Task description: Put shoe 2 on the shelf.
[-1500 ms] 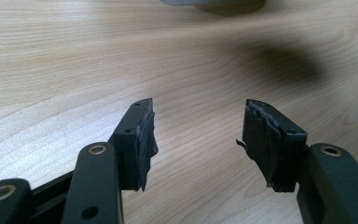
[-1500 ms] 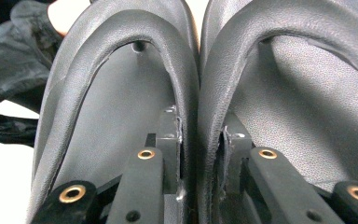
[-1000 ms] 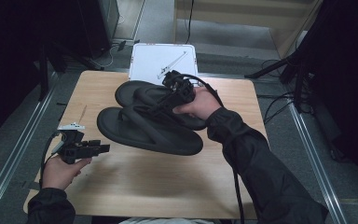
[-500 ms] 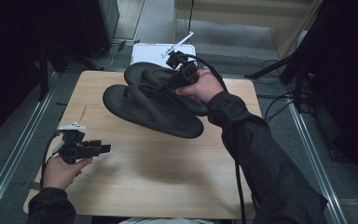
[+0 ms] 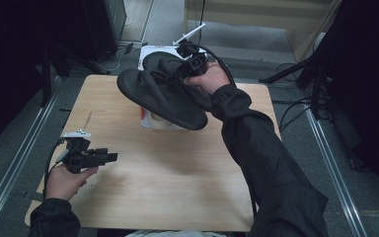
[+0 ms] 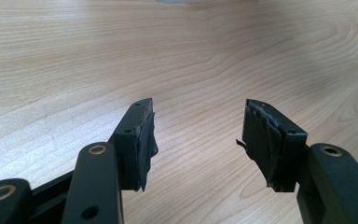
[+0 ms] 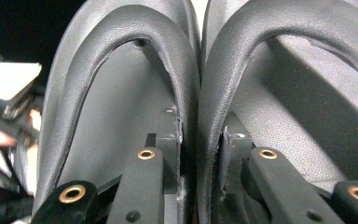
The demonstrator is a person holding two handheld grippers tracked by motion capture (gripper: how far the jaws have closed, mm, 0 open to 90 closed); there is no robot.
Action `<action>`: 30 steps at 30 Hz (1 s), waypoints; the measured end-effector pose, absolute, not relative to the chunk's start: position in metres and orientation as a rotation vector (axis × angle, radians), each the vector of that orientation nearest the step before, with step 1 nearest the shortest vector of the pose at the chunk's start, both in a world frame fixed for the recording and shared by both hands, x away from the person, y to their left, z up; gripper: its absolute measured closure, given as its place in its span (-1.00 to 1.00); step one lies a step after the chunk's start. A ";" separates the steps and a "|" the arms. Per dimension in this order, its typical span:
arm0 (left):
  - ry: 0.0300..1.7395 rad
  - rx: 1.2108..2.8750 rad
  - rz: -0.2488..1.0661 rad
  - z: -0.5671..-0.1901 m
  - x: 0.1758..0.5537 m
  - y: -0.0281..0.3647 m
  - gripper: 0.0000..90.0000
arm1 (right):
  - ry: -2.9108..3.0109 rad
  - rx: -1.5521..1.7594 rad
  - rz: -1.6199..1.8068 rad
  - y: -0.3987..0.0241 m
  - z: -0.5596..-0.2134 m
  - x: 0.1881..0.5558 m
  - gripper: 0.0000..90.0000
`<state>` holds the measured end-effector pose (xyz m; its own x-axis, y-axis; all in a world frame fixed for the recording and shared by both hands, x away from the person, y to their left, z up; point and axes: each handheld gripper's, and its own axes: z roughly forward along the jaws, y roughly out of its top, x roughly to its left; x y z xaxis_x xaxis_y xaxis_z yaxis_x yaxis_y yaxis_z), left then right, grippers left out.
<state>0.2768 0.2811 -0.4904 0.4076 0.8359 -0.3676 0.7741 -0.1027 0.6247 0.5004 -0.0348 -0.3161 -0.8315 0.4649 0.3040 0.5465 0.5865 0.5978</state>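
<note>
Right gripper (image 7: 199, 140) is pinching both sandals' (image 5: 164, 94) straps (image 7: 193, 93), holding them above the table (image 5: 177, 177); left gripper (image 6: 198, 133) is hovering open.

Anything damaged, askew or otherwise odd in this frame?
Yes: the black padding on the left tool is torn and ragged, peeling at the fingertips. The right tool pinches both flip-flops by their adjoining straps, so they hang tilted above the table.

roll (image 5: 159, 121): mostly hidden under the sandals (image 5: 163, 94) | white board (image 5: 150, 51): half hidden behind sandals | sandals: tips cut off in right gripper view | person: cut off at bottom edge
</note>
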 end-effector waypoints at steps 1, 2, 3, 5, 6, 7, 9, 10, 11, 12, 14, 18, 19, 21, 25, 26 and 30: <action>1.379 1.884 0.096 -0.491 0.277 0.281 -0.01 | -2.683 -0.901 -1.075 -0.034 -0.316 0.504 0.66; 1.377 1.887 0.096 -0.491 0.277 0.280 -0.01 | -2.674 -0.940 -1.070 -0.032 -0.317 0.507 0.66; 1.379 1.888 0.099 -0.491 0.277 0.280 -0.02 | -2.666 -0.978 -1.067 -0.031 -0.317 0.511 0.66; 1.376 1.887 0.101 -0.490 0.277 0.279 -0.03 | -2.647 -1.073 -1.068 -0.029 -0.318 0.518 0.66; 1.377 1.889 0.100 -0.490 0.277 0.279 -0.03 | -2.634 -1.116 -1.071 -0.028 -0.318 0.520 0.66; 1.376 1.890 0.101 -0.490 0.277 0.279 -0.03 | -2.615 -1.160 -1.083 -0.028 -0.318 0.523 0.66; 1.374 1.890 0.107 -0.490 0.277 0.278 -0.03 | -2.586 -1.239 -1.100 -0.027 -0.318 0.529 0.67; 1.372 1.893 0.105 -0.490 0.277 0.278 -0.02 | -2.566 -1.298 -1.102 -0.027 -0.318 0.532 0.67; 1.368 1.899 0.101 -0.490 0.278 0.278 -0.03 | -2.553 -1.348 -1.105 -0.027 -0.317 0.536 0.67; 1.369 1.900 0.097 -0.490 0.278 0.278 -0.02 | -2.545 -1.391 -1.110 -0.026 -0.317 0.539 0.67; 1.366 1.903 0.099 -0.490 0.278 0.277 -0.02 | -2.518 -1.492 -1.108 -0.025 -0.317 0.543 0.67; 1.361 1.908 0.095 -0.490 0.279 0.276 -0.02 | -2.430 -1.680 -1.097 -0.023 -0.319 0.552 0.66; 1.358 1.909 0.094 -0.490 0.279 0.276 -0.02 | -2.409 -1.723 -1.106 -0.023 -0.320 0.553 0.66; 1.355 1.914 0.099 -0.490 0.280 0.275 -0.02 | -2.371 -1.811 -1.119 -0.021 -0.321 0.555 0.66; 1.342 1.918 0.102 -0.489 0.282 0.273 -0.02 | -2.343 -1.944 -1.115 -0.014 -0.323 0.558 0.66; 1.338 1.922 0.098 -0.489 0.282 0.272 -0.02 | -2.322 -1.981 -1.120 -0.013 -0.322 0.559 0.66; 1.314 1.940 0.089 -0.489 0.286 0.268 -0.02 | -2.282 -2.055 -1.146 -0.007 -0.323 0.561 0.65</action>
